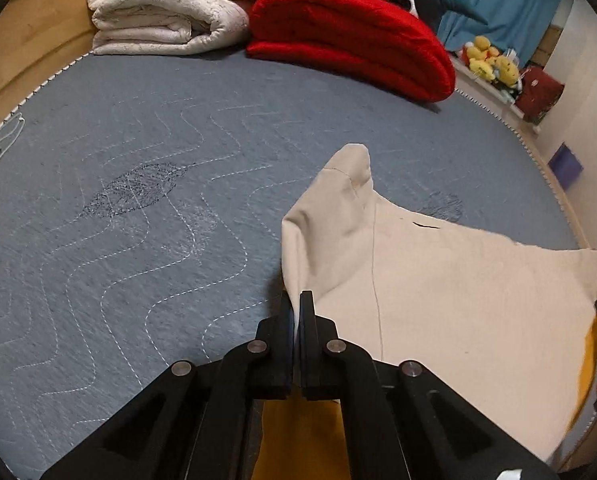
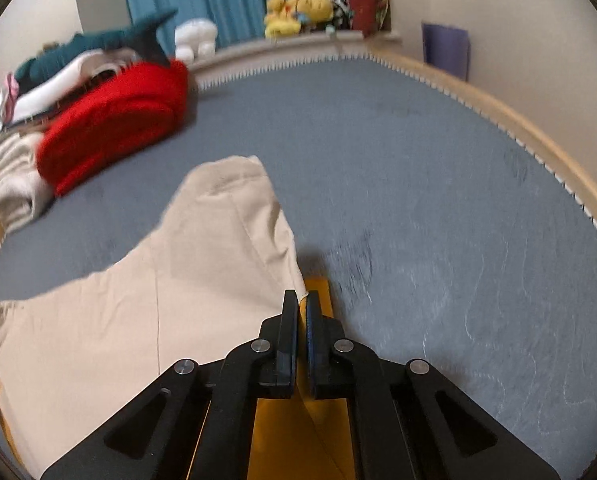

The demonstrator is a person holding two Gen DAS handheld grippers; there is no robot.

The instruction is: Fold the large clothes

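A large beige garment [image 1: 438,288] lies spread on the grey-blue quilted bed [image 1: 138,200], one sleeve-like end [image 1: 350,176] pointing toward the far side. Mustard-yellow cloth [image 1: 298,432] shows under its near edge. My left gripper [image 1: 297,300] is shut on the garment's left near corner, a thin fold of cloth caught between the pads. In the right wrist view the same beige garment [image 2: 158,300] stretches to the left, and my right gripper [image 2: 301,300] is shut on its right near corner, over yellow cloth [image 2: 318,292].
A folded white blanket [image 1: 170,12] and a folded red blanket [image 1: 350,40] sit at the bed's far end, with more clothes stacked behind. Plush toys [image 2: 298,10] line a shelf past the bed. A wooden bed frame [image 2: 518,120] runs along the right.
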